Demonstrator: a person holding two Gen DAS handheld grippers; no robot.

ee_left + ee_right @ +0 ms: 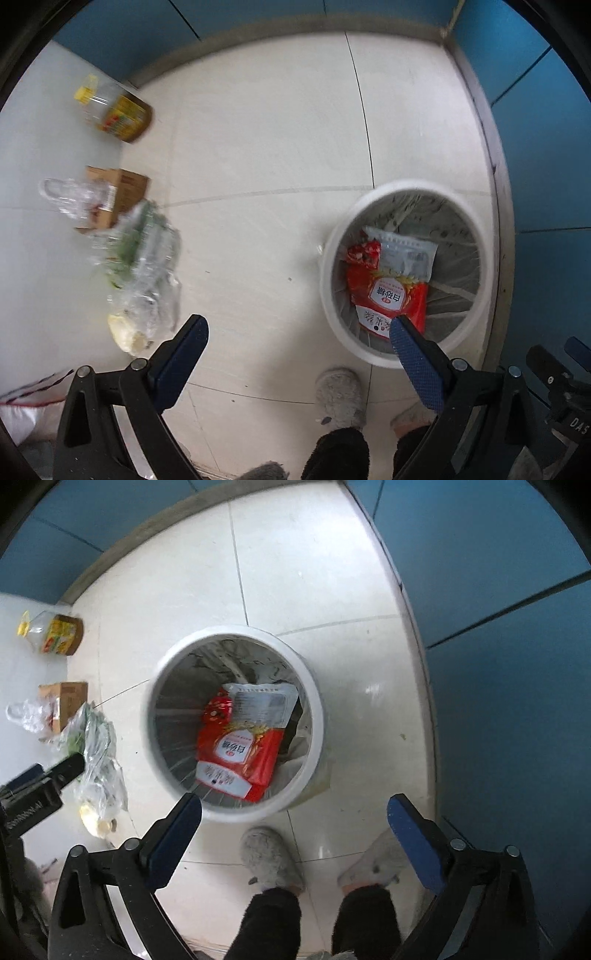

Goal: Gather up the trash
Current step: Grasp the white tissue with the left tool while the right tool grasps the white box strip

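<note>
A white round trash bin (328, 280) (317, 716) stands on the tiled floor, with a red packet (391, 295) (240, 753) and a clear printed bag (406, 254) (262, 705) inside. On a white table at the left lie a crumpled clear plastic bag with green scraps (144, 266) (96, 753), a cardboard box (118, 195) (66, 701), a thin clear bag (70, 195) (26, 712) and an oil bottle (118, 114) (55, 633). My left gripper (295, 339) is open and empty, between table and bin. My right gripper (295, 819) is open and empty, just in front of the bin.
Blue walls (546, 147) (498, 627) close the corner behind and right of the bin. The person's grey slippers (340, 398) (271, 860) stand on the floor (258, 140) below the grippers. A white bag (26, 406) lies at the table's near left.
</note>
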